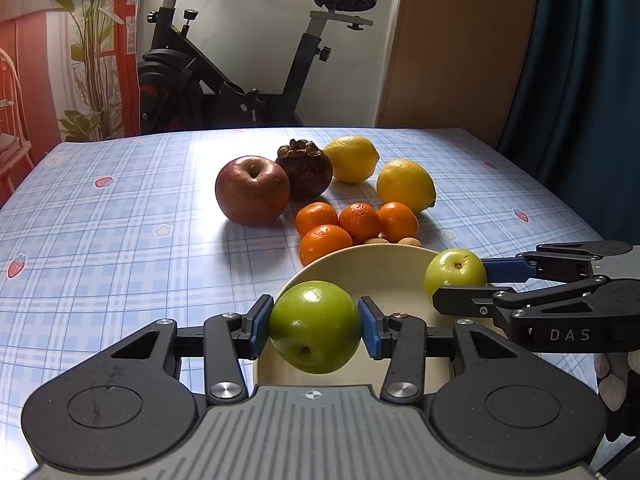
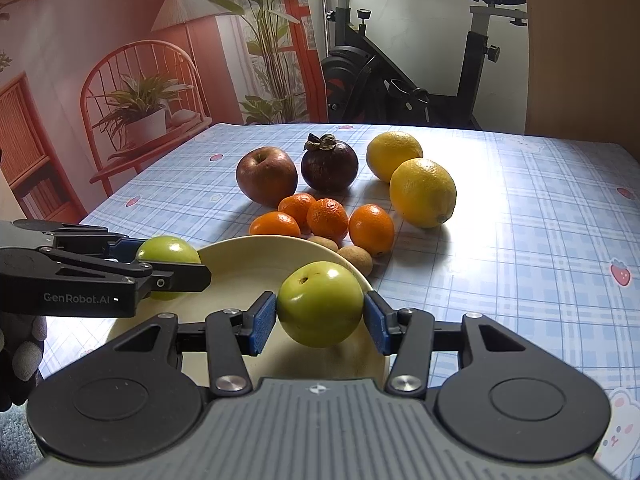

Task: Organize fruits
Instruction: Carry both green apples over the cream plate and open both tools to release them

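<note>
My left gripper [image 1: 315,326] is shut on a green apple [image 1: 315,327] over the near left part of a cream plate [image 1: 376,270]. My right gripper [image 2: 320,316] is shut on a second green apple [image 2: 321,310] over the plate's [image 2: 248,276] right side. Each gripper shows in the other view, the right one [image 1: 460,280] and the left one [image 2: 168,268]. Beyond the plate lie several small oranges [image 1: 359,222], two lemons [image 1: 405,185], a red apple [image 1: 252,190], a dark mangosteen [image 1: 305,168] and two small brown fruits [image 2: 356,258].
The table has a blue plaid cloth [image 1: 120,240] with strawberry prints. An exercise bike [image 1: 240,60] stands behind the far edge. A wooden cabinet [image 1: 460,48] and a dark curtain [image 1: 580,80] are at the right; a red chair [image 2: 140,92] is at the left.
</note>
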